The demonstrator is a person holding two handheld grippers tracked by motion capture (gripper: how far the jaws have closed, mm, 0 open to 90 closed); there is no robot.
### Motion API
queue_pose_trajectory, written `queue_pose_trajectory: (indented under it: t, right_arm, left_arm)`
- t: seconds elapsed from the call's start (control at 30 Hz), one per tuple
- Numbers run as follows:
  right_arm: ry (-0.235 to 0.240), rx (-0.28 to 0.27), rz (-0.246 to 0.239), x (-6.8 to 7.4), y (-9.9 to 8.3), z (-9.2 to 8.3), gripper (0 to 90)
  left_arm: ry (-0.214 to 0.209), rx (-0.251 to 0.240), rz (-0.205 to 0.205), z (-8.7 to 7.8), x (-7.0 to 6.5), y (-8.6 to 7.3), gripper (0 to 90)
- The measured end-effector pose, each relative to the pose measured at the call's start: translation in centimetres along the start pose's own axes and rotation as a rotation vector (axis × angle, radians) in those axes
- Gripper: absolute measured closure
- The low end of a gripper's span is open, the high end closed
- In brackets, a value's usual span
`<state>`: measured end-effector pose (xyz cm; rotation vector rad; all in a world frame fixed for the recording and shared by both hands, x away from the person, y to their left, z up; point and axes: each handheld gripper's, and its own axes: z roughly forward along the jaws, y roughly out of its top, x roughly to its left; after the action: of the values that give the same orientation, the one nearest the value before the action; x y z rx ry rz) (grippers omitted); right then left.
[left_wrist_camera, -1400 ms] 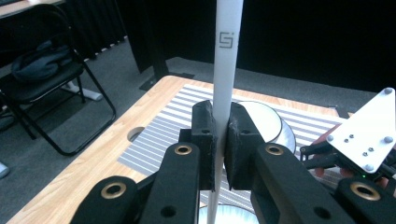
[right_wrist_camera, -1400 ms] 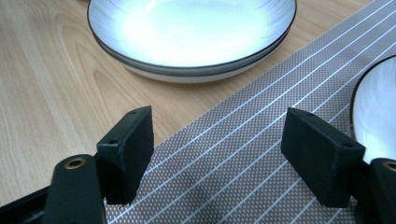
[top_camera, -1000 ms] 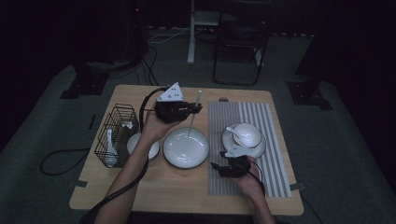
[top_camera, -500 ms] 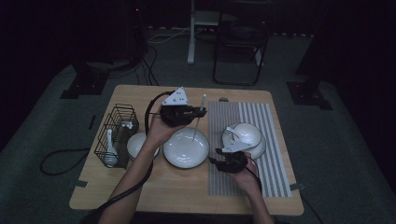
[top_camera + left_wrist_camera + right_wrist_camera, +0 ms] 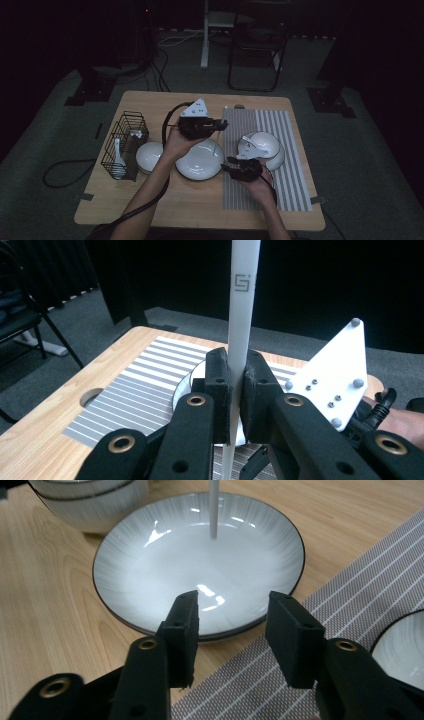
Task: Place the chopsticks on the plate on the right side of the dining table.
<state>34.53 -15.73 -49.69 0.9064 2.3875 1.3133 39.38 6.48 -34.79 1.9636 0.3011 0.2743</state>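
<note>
My left gripper [image 5: 221,124] is shut on a white chopstick [image 5: 218,135], which slants down over the grey-white plate [image 5: 192,165] in the middle of the table. In the left gripper view the chopstick [image 5: 243,310] stands upright, clamped between the two pads. In the right gripper view its tip [image 5: 214,515] hangs over the plate's [image 5: 165,570] far half. My right gripper [image 5: 232,625] sits low at the plate's near rim, where the striped mat [image 5: 350,580] begins. Its jaws have just been closing. They still stand apart, with the rim between them and no pad pressing.
A small white bowl [image 5: 149,155] sits left of the plate, beside a black wire basket [image 5: 127,135] holding a white spoon [image 5: 117,157]. Stacked bowls [image 5: 267,145] rest on the striped mat [image 5: 290,170] at the right. Wooden table edges [image 5: 200,222] lie all round.
My left gripper has drifted right and a little lower with the chopstick, closer over the plate. The right hand has stayed by the plate's rim.
</note>
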Motion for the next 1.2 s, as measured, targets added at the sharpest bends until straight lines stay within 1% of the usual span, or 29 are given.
queue_pose_trajectory:
  t: [0.1,0.27,0.37,0.43,0.57,0.67,0.73,0.8,0.9,0.93,1.0,1.17,1.2]
  right_arm:
    - [0.008,-0.002,0.001,-0.1,0.3,0.1,60.6]
    - [0.014,-0.02,-0.003,-0.1,0.9,0.3,63.2]
    - [0.017,-0.026,-0.003,0.0,1.4,0.5,67.2]
    - [0.026,-0.037,0.007,0.0,1.4,0.6,69.3]
    - [0.026,-0.05,0.013,-0.1,1.4,0.7,76.0]
    - [0.034,-0.059,0.015,-0.1,1.4,0.6,85.2]
    - [0.037,-0.062,0.002,0.0,1.4,0.5,86.3]
    - [0.028,-0.059,-0.01,0.2,1.3,0.5,86.7]
    - [0.024,-0.06,-0.005,0.2,1.2,0.4,86.8]
    - [0.024,-0.06,-0.005,0.2,1.2,0.4,86.9]
    - [0.029,-0.072,0.02,0.0,1.0,0.3,87.0]
    - [0.024,-0.087,0.038,-0.2,0.8,0.0,87.0]
    - [0.023,-0.09,0.042,-0.3,0.8,-0.1,87.0]
  left_arm:
    - [-0.006,-0.003,-0.001,0.2,-0.1,0.0,84.3]
    - [-0.025,-0.018,-0.011,0.7,-0.5,0.0,84.3]
    - [-0.056,-0.028,-0.025,1.2,-0.7,-0.3,84.3]
    - [-0.063,-0.029,-0.03,1.3,-0.7,-0.4,84.3]
    - [-0.086,-0.048,-0.051,1.5,-0.6,-0.6,84.3]
    - [-0.089,-0.052,-0.054,1.4,-0.5,-0.7,84.3]
    - [-0.094,-0.053,-0.057,1.5,-0.4,-0.7,84.3]
    - [-0.101,-0.055,-0.055,1.5,-0.4,-0.8,83.9]
    - [-0.1,-0.055,-0.059,1.5,-0.4,-0.9,81.6]
    - [-0.099,-0.052,-0.06,1.7,-0.4,-1.2,81.6]
    - [-0.099,-0.038,-0.062,1.9,-0.4,-1.8,78.9]
    - [-0.109,-0.011,-0.081,3.0,-0.5,-3.6,78.0]
    - [-0.116,-0.01,-0.089,3.3,-0.5,-4.0,77.7]
